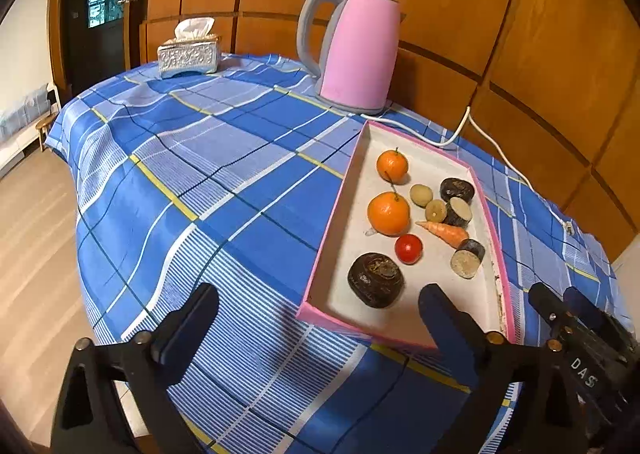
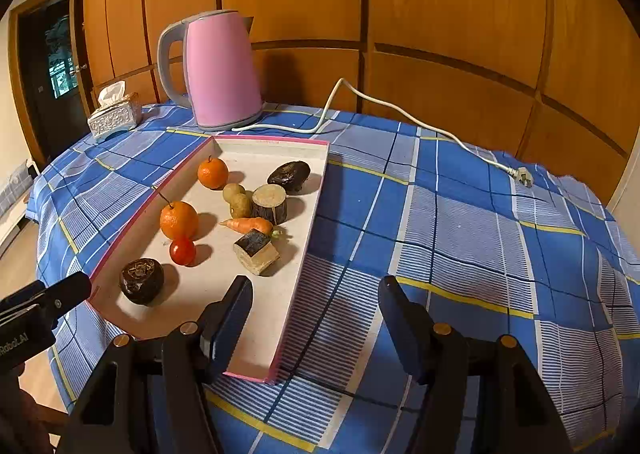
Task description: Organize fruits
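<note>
A shallow pink-rimmed tray (image 1: 332,214) (image 2: 316,190) lies on the blue checked tablecloth. In it are two oranges (image 1: 389,213) (image 2: 179,220), a red tomato (image 1: 408,248) (image 2: 182,251), a carrot (image 1: 446,232) (image 2: 247,225), two small potatoes (image 2: 239,204), a dark round fruit (image 1: 375,279) (image 2: 141,280) and several dark-skinned cut pieces (image 2: 256,251). My left gripper (image 1: 320,330) is open and empty over the tray's near left corner. My right gripper (image 2: 316,326) is open and empty over the tray's near right corner. Each gripper shows at the edge of the other's view.
A pink kettle (image 1: 356,50) (image 2: 220,70) stands behind the tray, its white cord (image 2: 400,110) trailing right to a plug (image 2: 524,176). A silver tissue box (image 1: 188,54) (image 2: 114,116) sits at the far left. Wooden panels back the table; the table edge drops off at left.
</note>
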Tool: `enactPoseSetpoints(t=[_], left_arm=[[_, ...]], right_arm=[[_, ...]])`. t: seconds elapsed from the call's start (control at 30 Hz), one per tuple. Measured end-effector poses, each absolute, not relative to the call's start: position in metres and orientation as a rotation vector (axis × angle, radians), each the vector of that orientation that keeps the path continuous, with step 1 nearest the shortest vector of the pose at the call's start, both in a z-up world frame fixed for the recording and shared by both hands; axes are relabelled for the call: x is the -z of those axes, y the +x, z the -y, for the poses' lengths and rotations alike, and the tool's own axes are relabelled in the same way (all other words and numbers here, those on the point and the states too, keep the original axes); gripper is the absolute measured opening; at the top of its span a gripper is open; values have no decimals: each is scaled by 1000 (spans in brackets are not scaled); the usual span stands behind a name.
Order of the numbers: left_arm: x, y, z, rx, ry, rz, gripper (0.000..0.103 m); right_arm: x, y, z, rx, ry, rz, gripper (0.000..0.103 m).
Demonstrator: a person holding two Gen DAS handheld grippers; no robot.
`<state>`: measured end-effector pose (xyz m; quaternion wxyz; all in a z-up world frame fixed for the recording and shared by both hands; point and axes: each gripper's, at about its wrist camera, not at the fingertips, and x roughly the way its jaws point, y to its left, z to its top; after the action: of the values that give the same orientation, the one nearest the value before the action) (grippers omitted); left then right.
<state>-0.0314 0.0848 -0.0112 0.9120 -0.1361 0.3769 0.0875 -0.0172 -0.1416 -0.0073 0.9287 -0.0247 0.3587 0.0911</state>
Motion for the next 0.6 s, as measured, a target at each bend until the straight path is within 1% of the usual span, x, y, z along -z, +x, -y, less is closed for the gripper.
enactPoseSetpoints(t=[0.6], left_arm=[[2, -32, -75, -243, -214, -750, 103]], right_arm=[[6, -27, 136, -199, -73, -702, 66]])
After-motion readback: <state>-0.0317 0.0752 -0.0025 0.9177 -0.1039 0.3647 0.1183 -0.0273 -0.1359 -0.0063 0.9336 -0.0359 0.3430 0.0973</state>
